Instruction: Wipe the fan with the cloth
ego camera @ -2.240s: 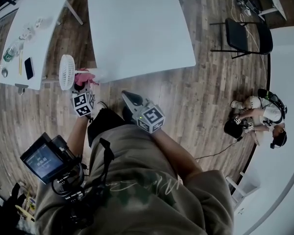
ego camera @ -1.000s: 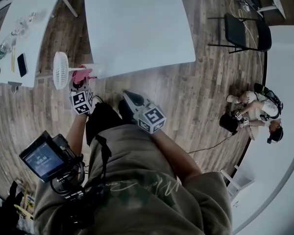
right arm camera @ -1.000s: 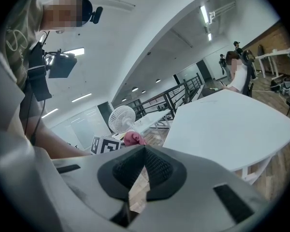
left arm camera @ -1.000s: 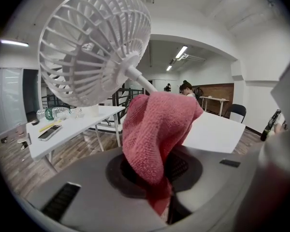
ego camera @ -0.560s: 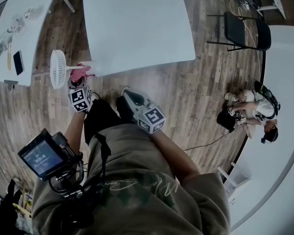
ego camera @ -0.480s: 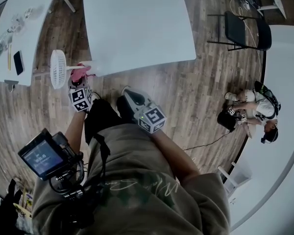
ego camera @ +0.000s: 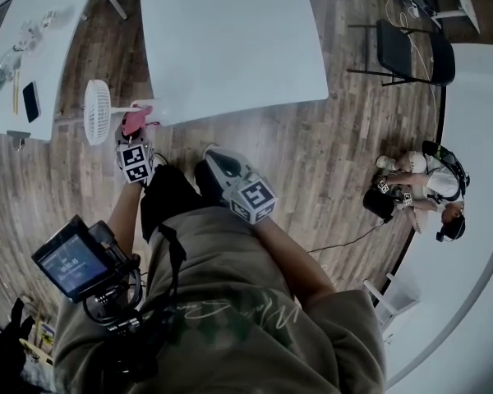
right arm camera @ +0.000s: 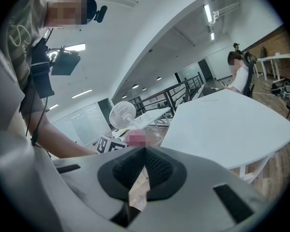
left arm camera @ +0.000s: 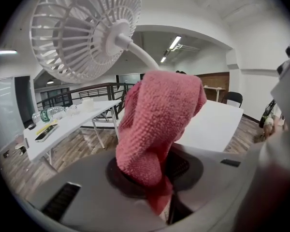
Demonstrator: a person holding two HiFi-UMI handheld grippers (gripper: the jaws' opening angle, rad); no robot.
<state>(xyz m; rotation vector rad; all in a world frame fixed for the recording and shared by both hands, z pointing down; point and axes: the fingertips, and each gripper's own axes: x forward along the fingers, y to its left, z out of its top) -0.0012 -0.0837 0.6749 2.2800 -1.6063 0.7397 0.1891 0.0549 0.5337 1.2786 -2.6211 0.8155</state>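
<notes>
**Fan head at 11 o'clock from the cloth**

The left hand-held gripper (left arm camera: 152,175) grasps the pink cloth (left arm camera: 159,115), though its jaws have just been opening a little. The fan (left arm camera: 77,28) stands at the bench (ego camera: 230,48) corner. Its head is near, at 11 o'clock, and its stem slants toward 5 o'clock behind the cloth. The right hand-held gripper (right arm camera: 144,170) is clenched, empty, and farther off.

The head view looked steeply down from above the person (ego camera: 230,302) onto the fan (ego camera: 97,112) and white table (ego camera: 230,39), the left gripper view looked up at that fan from close behind the cloth (left arm camera: 159,120), and the right gripper view faced both from farther back.
</notes>
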